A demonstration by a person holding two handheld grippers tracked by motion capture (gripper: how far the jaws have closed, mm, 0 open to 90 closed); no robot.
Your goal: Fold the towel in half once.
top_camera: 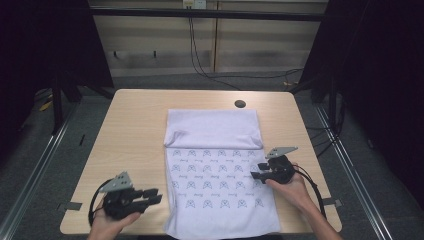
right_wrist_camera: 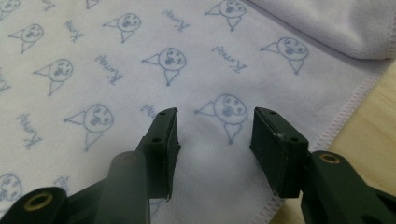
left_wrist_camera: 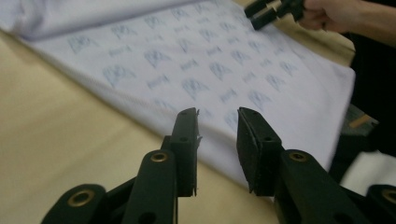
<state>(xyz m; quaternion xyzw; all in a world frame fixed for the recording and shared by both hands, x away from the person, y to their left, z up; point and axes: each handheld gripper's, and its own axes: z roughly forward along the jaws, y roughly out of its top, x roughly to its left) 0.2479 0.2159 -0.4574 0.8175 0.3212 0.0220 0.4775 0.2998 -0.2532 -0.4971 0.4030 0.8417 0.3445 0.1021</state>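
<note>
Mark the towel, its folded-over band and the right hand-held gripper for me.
towel (top_camera: 215,185): high view, on the printed middle.
folded-over band (top_camera: 212,129): high view, on the plain far part of the towel.
right hand-held gripper (top_camera: 256,170): high view, midway between its fingertips, over the towel's right edge.

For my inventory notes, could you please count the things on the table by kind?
White printed cloth towel: 1
Black hand-held gripper: 2, left and right
Light wooden table: 1
Total: 4

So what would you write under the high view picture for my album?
Two hand-held grippers, left and right, open beside a printed towel on a wooden table.
</note>
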